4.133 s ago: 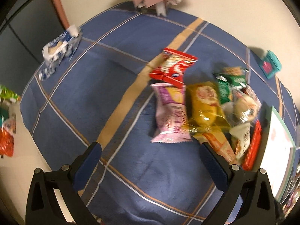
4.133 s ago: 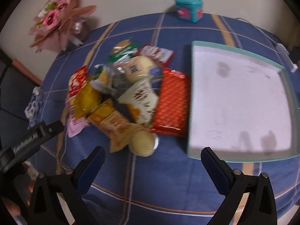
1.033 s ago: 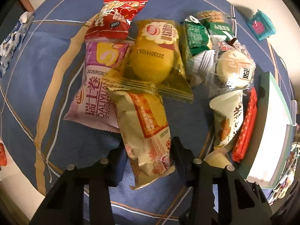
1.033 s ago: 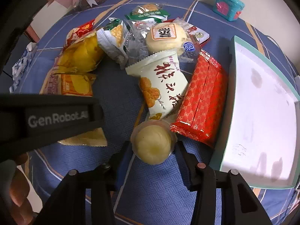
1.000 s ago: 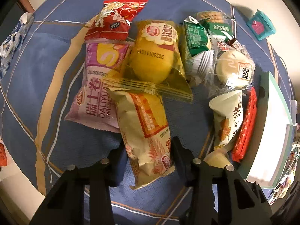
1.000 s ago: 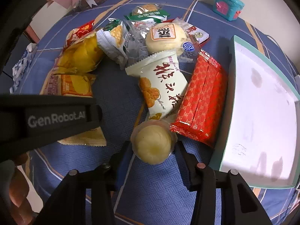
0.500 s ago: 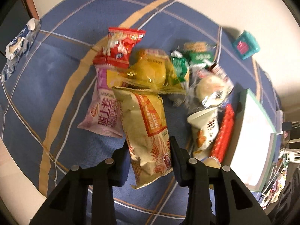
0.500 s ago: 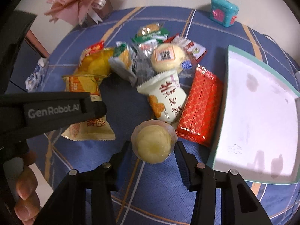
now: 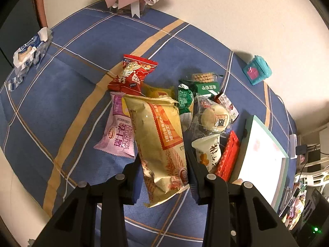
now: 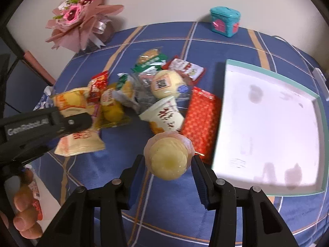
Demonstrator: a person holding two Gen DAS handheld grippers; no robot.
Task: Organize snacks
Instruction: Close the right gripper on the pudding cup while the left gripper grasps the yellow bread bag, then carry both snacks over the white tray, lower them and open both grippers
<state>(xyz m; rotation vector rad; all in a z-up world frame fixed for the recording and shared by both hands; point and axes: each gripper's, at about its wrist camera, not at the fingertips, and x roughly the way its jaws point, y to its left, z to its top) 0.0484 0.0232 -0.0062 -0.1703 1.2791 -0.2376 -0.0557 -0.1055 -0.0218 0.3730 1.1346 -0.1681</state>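
Note:
My left gripper [image 9: 163, 171] is shut on a long beige and orange snack bag [image 9: 158, 142], which hangs lifted above the blue checked cloth [image 9: 61, 86]. From the right wrist view the same bag [image 10: 76, 121] shows at the left in the left gripper [image 10: 61, 121]. My right gripper [image 10: 168, 167] is shut on a round pale yellow cake in clear wrap [image 10: 168, 156], held off the cloth. Beneath lies a pile of snacks: a pink packet [image 9: 119, 133], a red packet [image 9: 131, 74], a white packet [image 10: 164, 113], a red foil bar [image 10: 200, 119].
A white tray with a teal rim [image 10: 320, 111] lies to the right of the pile. A small teal box [image 10: 225, 21] and a pink bouquet [image 10: 80, 20] stand at the far edge by the wall. A blue-white packet [image 9: 28, 51] lies far left. A hand [image 10: 22, 220] shows bottom left.
Both grippers have risen with their loads: the beige bag and the round cake have come up off the cloth, and the pile looks smaller and farther away.

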